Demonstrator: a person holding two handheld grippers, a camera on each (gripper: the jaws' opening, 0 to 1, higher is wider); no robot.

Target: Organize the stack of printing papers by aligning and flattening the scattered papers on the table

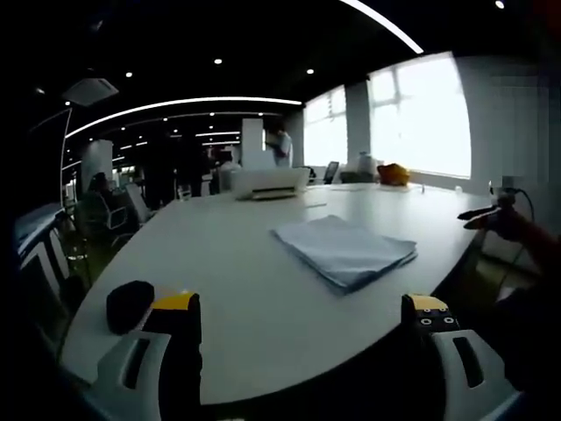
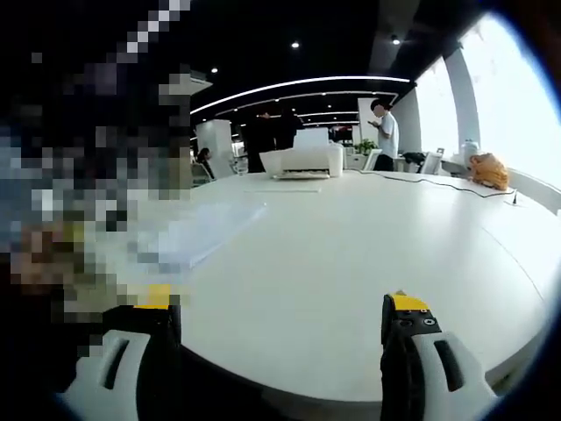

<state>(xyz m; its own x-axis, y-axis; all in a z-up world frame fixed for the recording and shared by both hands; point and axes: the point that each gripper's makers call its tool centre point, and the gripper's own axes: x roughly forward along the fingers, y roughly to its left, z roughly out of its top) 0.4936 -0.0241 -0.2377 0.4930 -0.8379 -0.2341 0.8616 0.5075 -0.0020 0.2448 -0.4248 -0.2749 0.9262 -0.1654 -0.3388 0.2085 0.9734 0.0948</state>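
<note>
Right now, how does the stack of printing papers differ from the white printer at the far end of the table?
The loose stack of white printing papers lies flat and low mid-table, its sheets fanned out of line; the boxy white printer stands taller at the far end. The papers sit nearer both open tools; the printer is well beyond them. Both are white and rest on the white table.

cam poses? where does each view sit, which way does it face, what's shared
Left gripper view: rides the left gripper, jaws apart, facing across the white table at the paper stack; the other gripper enters at the right edge.
Right gripper view: rides the right gripper, jaws apart, facing the printer.
Shared: table, paper stack, printer.
</note>
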